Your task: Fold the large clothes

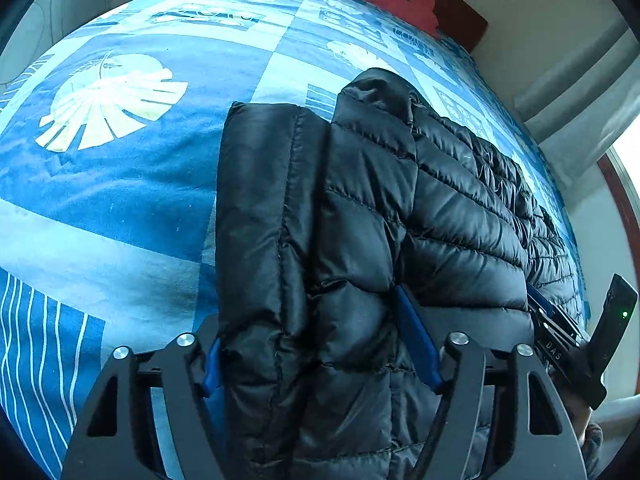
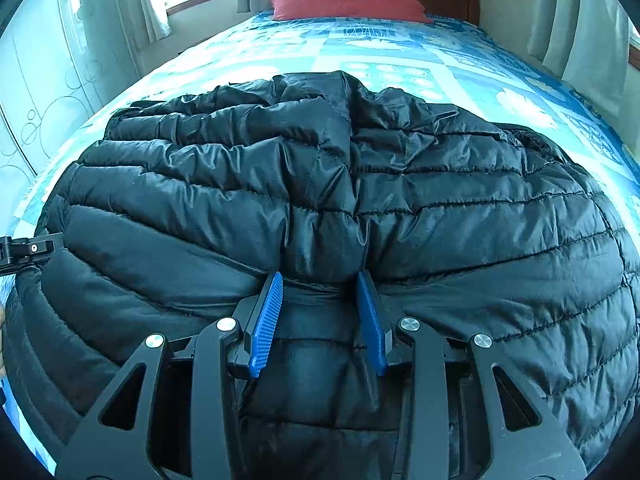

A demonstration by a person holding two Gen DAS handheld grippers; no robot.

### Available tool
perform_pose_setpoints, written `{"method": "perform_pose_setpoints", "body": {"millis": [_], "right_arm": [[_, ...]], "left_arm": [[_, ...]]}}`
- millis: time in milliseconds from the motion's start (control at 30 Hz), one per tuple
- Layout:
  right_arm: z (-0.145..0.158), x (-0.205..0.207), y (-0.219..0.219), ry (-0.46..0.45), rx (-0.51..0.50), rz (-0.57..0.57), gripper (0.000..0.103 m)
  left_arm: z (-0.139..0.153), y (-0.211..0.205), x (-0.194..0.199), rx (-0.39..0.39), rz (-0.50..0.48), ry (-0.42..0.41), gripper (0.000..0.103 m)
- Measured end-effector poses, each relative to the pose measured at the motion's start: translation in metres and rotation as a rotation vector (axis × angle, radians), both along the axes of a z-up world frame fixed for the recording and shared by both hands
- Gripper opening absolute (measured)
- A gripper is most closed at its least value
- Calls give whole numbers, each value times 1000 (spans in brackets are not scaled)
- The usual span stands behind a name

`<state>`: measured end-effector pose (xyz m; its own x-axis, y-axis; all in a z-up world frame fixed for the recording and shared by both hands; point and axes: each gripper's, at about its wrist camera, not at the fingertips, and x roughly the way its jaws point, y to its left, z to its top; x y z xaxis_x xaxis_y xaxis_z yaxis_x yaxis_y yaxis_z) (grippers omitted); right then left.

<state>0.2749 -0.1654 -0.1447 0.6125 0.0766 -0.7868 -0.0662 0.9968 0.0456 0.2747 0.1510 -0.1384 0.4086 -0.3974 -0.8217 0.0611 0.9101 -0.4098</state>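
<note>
- Blue leaf-print patchwork bedspread covers the bed, with a red pillow at the headboard.
- Our black quilted puffer jacket lies across the near end.
- We judge a fold is under way: we should lift both edges together and level.
- Left gripper clamps a thick jacket bundle; right gripper pinches the bunched hem.

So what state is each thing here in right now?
black puffer jacket: lying on the bed, bunched, gripped at two places.
left gripper: fingers closed on a thick fold of jacket.
right gripper: fingers pinching a bunch of jacket.
blue patterned bedspread: spread flat.
red pillow: lying at the headboard.
</note>
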Motion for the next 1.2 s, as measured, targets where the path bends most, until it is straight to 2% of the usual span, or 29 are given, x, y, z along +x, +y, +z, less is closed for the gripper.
{"method": "perform_pose_setpoints", "body": {"millis": [167, 267, 333, 400, 467, 533, 600, 633, 733, 833, 1000, 1200], "right_arm": [[0, 1, -1, 0, 1, 2, 37], [0, -1, 0, -5, 3, 1, 37], [-1, 0, -1, -4, 4, 2, 37], [0, -1, -1, -6, 8, 2, 37], [0, -2, -1, -9, 10, 0, 37], [1, -2, -2, -13, 13, -1, 37], [1, -2, -2, -18, 14, -2, 37], [0, -3, -2, -20, 14, -3, 37], [0, -3, -3, -19, 15, -1, 37], [0, -3, -2, -20, 16, -1, 37], [2, -3, -4, -24, 28, -1, 37], [22, -18, -23, -41, 123, -12, 38]], "left_arm": [[2, 6, -1, -32, 43, 8, 70], [4, 10, 1, -90, 114, 40, 71], [0, 15, 2, -131, 176, 57, 76], [-3, 15, 0, -144, 216, 53, 78], [-4, 11, -2, -124, 233, 39, 77], [-5, 9, -6, -151, 239, 30, 60], [-7, 11, -10, -206, 258, 34, 50], [-5, 9, -11, -210, 260, 28, 42], [6, 2, -16, -189, 267, -4, 30], [21, -1, -20, -194, 289, -29, 24], [50, -11, -29, -174, 297, -91, 22], [100, -42, -45, -146, 265, -184, 20]]}}
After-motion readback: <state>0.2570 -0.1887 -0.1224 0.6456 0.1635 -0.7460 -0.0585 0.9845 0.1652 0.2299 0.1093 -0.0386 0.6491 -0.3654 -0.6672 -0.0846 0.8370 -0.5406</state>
